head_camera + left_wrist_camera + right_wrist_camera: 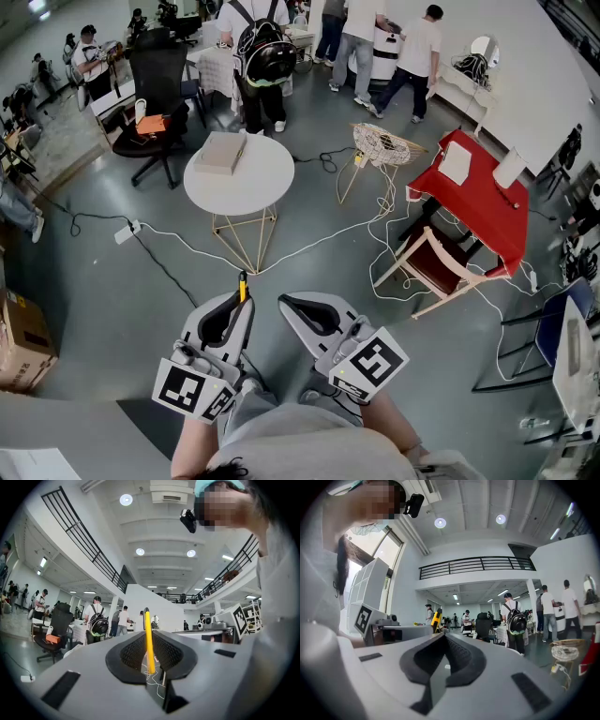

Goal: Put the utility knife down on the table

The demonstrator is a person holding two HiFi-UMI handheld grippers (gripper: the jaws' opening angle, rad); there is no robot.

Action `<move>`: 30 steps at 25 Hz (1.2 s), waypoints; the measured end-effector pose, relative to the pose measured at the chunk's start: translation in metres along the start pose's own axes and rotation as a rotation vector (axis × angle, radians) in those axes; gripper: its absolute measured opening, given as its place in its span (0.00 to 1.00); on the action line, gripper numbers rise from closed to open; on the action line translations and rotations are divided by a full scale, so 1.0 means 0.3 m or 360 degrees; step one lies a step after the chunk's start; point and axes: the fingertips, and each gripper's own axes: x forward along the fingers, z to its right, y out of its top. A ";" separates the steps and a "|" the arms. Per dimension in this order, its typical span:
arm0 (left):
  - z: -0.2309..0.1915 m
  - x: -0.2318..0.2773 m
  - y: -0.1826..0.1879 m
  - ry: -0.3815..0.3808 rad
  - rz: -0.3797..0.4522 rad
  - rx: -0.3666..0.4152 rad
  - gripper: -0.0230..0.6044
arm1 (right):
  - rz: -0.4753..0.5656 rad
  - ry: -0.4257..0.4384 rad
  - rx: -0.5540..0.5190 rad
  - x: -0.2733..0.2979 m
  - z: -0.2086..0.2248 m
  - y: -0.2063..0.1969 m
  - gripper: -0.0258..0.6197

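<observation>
**Head view.** I see both grippers held low and close to the body, side by side, jaw tips angled toward each other and pointing forward. The left gripper (234, 305) clamps the utility knife (243, 286). Its yellow body runs along the jaws, and the dark end sticks out past their tips, away from me. It hangs over the grey floor, well apart from the round white table (258, 183). A closed flat box (220, 152) lies on that table. To the right, a wire basket (382, 143) stands on thin legs; I cannot tell its contents. The right gripper (291, 307) carries nothing.

**Left gripper view.** The left gripper (152, 637) has its jaws pressed onto the utility knife (149, 644). The knife stands upright in the picture, thin edge toward the camera, long axis in line with the jaws.

**Right gripper view.** The right gripper (443, 639) has its jaws together, with nothing between the pads. The utility knife (436, 618) shows just beyond, as a yellow tip tilted slightly. The wire basket (565, 651) shows at the right edge.
</observation>
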 end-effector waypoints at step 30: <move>-0.342 -0.079 -0.006 -0.0076 0.0008 -0.0024 0.11 | 0.0033 -0.0117 0.0057 0.306 -0.046 -0.019 0.05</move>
